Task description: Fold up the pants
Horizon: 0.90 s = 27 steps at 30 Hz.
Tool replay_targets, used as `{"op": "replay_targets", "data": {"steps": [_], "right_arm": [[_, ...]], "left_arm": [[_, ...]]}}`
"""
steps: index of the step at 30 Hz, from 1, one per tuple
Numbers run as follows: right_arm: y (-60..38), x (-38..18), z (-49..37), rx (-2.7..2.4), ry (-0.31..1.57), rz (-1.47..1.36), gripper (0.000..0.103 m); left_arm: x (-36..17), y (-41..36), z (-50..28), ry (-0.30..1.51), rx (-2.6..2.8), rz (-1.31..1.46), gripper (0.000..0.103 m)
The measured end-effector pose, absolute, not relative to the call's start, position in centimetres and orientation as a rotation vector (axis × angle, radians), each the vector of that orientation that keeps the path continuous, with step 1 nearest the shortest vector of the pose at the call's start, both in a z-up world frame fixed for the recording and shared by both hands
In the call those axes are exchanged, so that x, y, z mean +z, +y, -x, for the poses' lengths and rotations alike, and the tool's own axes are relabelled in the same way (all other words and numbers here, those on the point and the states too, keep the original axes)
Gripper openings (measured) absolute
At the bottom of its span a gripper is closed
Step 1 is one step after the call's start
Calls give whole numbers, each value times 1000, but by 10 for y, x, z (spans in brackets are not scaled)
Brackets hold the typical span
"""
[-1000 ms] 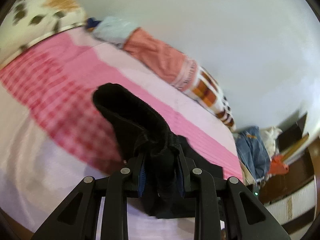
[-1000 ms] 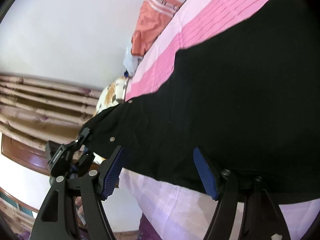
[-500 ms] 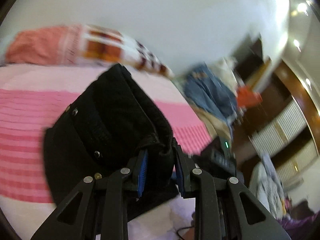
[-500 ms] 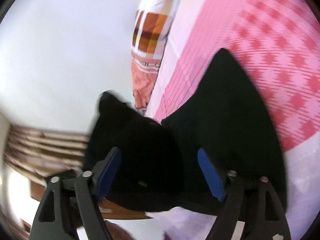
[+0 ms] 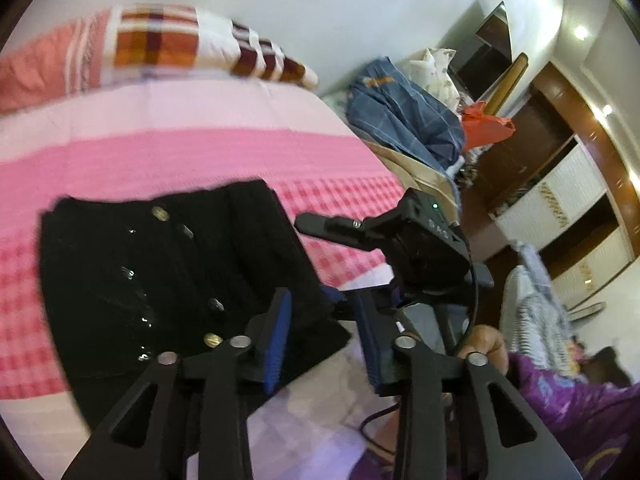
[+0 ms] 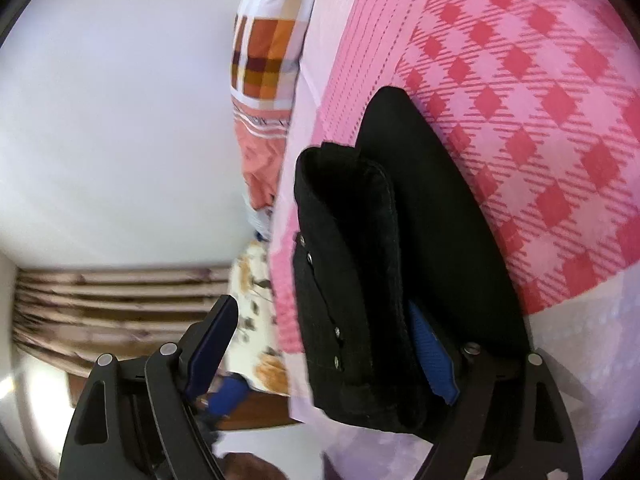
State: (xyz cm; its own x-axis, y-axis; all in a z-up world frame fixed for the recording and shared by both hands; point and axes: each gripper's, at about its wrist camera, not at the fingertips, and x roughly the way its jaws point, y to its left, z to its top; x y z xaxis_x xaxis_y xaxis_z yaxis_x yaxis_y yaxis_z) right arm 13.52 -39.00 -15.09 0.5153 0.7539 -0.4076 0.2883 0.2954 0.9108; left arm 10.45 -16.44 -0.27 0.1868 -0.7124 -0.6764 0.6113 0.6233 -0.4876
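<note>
**Q:** What's at the far left of the left wrist view?

**A:** Pink checked bed cover (image 5: 168, 160), a patchwork blanket (image 5: 160, 48) bunched along the bed's far edge by the wall. Black pants (image 5: 152, 272) lie folded on the bed near its front edge, waistband buttons facing up. Picture is a bit blurred.

**Q:** And your left tool?

**A:** My left tool (image 5: 324, 336) hangs over the near right corner of the pants. Its jaws have just been opening; blue pads stand apart, and only the corner of the cloth shows in the gap. The pads don't press on it — released.

**Q:** Further right?

**A:** My right tool (image 5: 384, 236) comes in from the right, just beside the pants' right edge. My hand (image 5: 484, 344) shows under it, purple sleeve (image 5: 580, 396) behind. Past the bed's right end, a heap of blue clothes (image 5: 404, 120) and wooden cupboards (image 5: 568, 200).

**Q:** Now the right wrist view, left to right.

**A:** White wall, brown curtain low left, then a flowered pillow (image 6: 260, 320) at the bed's edge. The same pants (image 6: 352, 280) again, seen end-on: a thick folded stack with rivets along its side, a flatter layer beneath reaching toward the checked cover (image 6: 540, 120).

**Q:** State of the right tool (image 6: 324, 344) there?

**A:** Jaws have just been opening, now wide. The stack sits between them. Right pad lies against the fold; left pad stands clear in the air. Not clenched — released.
</note>
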Motion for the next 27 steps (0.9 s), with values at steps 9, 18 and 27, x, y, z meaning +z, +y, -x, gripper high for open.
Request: {"op": "replay_targets", "data": {"steps": [9, 18, 27], "right_arm": [[-377, -145, -158, 366, 1185, -1029, 28], [-385, -122, -152, 380, 1109, -982, 13], [-415, -141, -135, 316, 1093, -1037, 12]], "left_arm": [[4, -105, -103, 1021, -820, 163, 56], [-13, -57, -110, 1070, -673, 226, 57], [-29, -42, -117, 1108, -628, 279, 60]]}}
